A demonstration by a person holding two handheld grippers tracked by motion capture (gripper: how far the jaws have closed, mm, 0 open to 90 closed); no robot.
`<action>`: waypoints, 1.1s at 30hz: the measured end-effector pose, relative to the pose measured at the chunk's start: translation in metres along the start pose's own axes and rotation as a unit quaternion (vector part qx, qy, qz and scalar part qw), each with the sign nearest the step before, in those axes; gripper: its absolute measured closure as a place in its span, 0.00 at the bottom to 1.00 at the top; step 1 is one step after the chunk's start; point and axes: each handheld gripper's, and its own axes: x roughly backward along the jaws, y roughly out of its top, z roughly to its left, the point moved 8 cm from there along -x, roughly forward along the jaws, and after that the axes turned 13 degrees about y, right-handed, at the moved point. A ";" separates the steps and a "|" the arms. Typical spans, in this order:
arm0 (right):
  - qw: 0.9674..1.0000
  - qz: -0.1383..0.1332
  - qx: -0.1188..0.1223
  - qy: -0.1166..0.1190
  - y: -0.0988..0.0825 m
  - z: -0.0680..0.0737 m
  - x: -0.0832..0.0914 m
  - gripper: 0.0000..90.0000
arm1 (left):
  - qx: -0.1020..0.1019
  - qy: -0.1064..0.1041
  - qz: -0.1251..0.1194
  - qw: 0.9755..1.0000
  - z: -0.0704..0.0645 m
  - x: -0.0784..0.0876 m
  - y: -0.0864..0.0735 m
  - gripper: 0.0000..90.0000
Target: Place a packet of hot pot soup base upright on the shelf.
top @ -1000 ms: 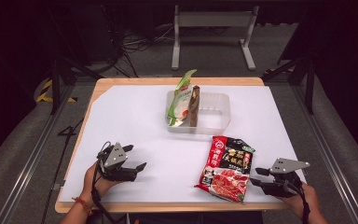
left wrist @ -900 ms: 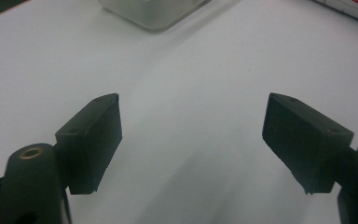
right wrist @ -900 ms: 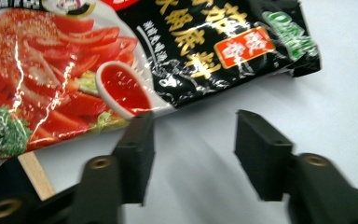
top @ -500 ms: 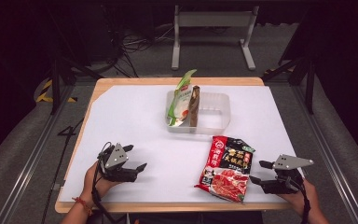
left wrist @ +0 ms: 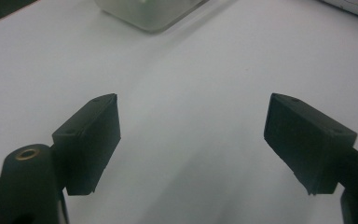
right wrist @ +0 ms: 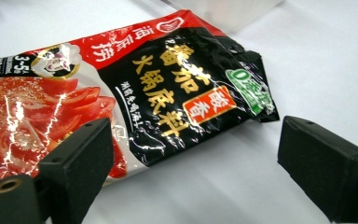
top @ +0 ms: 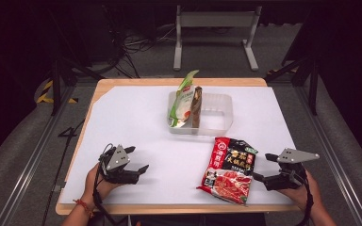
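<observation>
One wooden table [top: 257,82], rectangular, carries a smooth white sheet [top: 136,127] over nearly its whole top. Three packets are present. One glossy red-and-black sauce packet [top: 230,169], flat and rectangular, printed with sliced tomatoes, lies on the sheet near the table's front edge, toward the front right corner. One translucent plastic tray [top: 217,117], rectangular with rounded corners, sits toward the back edge at centre; standing in its left part are one green-and-white pouch [top: 181,101] and, beside it, one slim brown packet [top: 197,106].

Two hand-held grippers, black and hard-edged, rest near the front edge. The left gripper [top: 139,160], near the front left corner, has its jaws wide apart over bare sheet, nothing between them. The right gripper [top: 262,167] sits just right of the sauce packet; its jaws have just been opening and stand wide apart, the packet's corner lying in front of them, unclamped.
</observation>
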 end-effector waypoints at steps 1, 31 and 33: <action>1.000 0.006 0.009 -0.002 0.002 0.001 -0.001 0.10 | 0.000 0.000 0.000 1.000 0.000 0.000 0.000 0.21; 0.991 -0.006 -0.129 0.045 0.024 -0.063 -0.059 0.24 | -0.008 -0.003 0.011 1.000 -0.005 -0.005 -0.002 0.21; 0.989 -0.006 -0.137 0.050 0.025 -0.063 -0.062 0.26 | -0.009 -0.002 0.011 1.000 -0.005 -0.005 -0.002 0.21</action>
